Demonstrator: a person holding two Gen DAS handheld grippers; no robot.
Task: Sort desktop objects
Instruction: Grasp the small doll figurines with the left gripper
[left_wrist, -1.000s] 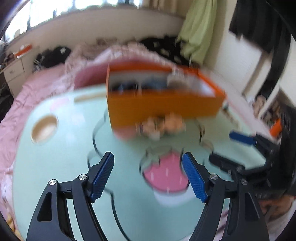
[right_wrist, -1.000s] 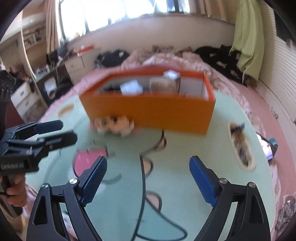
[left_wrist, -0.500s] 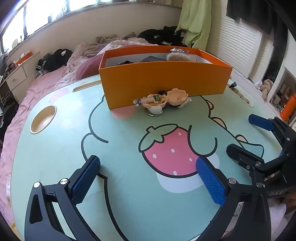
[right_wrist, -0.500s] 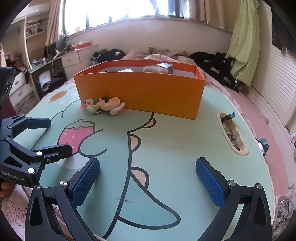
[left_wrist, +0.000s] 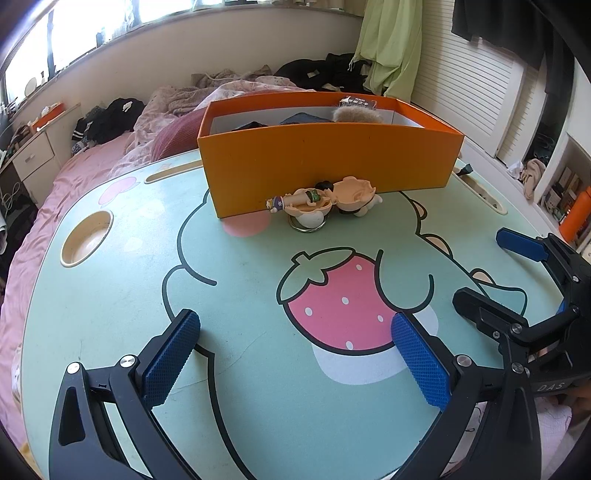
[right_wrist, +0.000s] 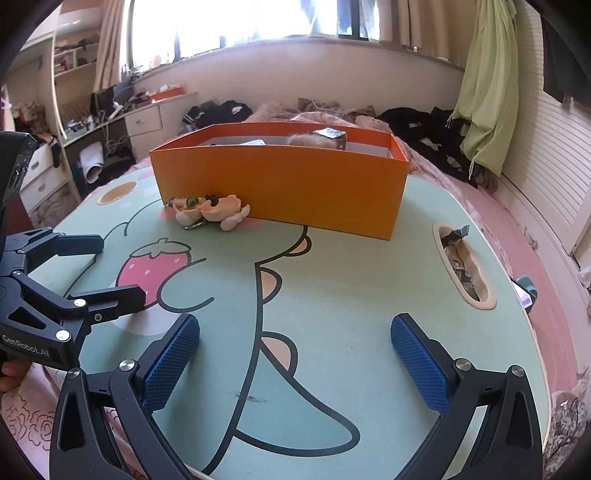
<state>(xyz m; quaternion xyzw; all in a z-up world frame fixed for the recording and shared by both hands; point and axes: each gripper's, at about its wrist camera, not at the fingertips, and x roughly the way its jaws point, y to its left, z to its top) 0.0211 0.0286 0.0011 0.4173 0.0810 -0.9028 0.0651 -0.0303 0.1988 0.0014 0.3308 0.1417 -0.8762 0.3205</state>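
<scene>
- Currently both tongs, left (left_wrist: 295, 354) and right (right_wrist: 295, 354), are held wide apart with nothing between them, above the near part of the worktop (left_wrist: 110, 295).
- A small toy figure (left_wrist: 325, 203) is seen lying on the worktop, touching the front wall of the orange box (left_wrist: 332, 155), well away from both tongs.
- Risk is judged as follows: the box could be pushed back during the reach, since the figure sits against its wall.
- An uneven, rounded figure could be squeezed out sideways if pinched off-centre.
</scene>
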